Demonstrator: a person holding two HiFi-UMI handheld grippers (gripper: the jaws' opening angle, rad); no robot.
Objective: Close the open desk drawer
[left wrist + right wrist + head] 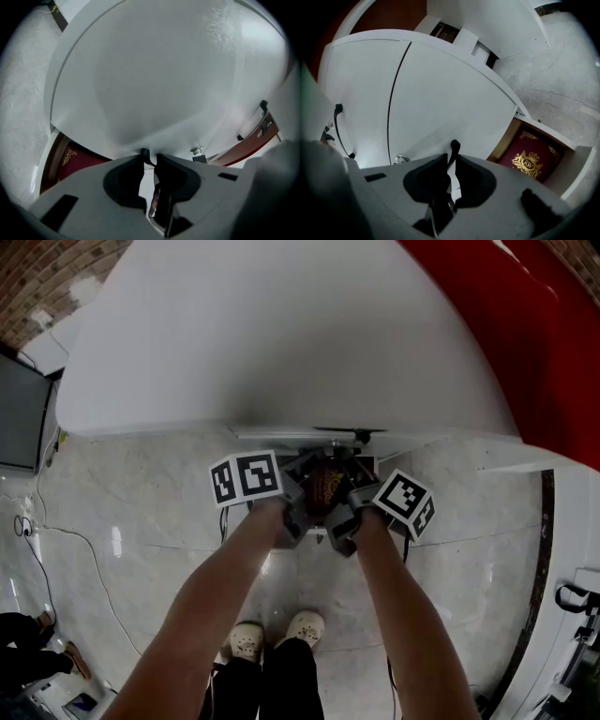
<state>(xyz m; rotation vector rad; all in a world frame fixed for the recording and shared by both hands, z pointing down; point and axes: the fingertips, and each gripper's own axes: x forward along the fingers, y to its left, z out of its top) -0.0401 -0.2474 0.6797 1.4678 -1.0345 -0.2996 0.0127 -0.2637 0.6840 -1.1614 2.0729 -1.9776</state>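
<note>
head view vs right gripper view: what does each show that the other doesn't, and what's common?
Head view only: the person's arms, shoes, both marker cubes, a dark screen, a brick wall. Right gripper view only: a vertical seam down the desk front, a bolt, a thin black strip between the right gripper's jaw tips. Both: the white desk, the dark red box in the open drawer, the marble floor.

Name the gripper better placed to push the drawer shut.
Right, narrowly. Both sit at the open drawer by the red box, but the right gripper has jaws closed on a black bar; the left gripper shows no clear grip.
</note>
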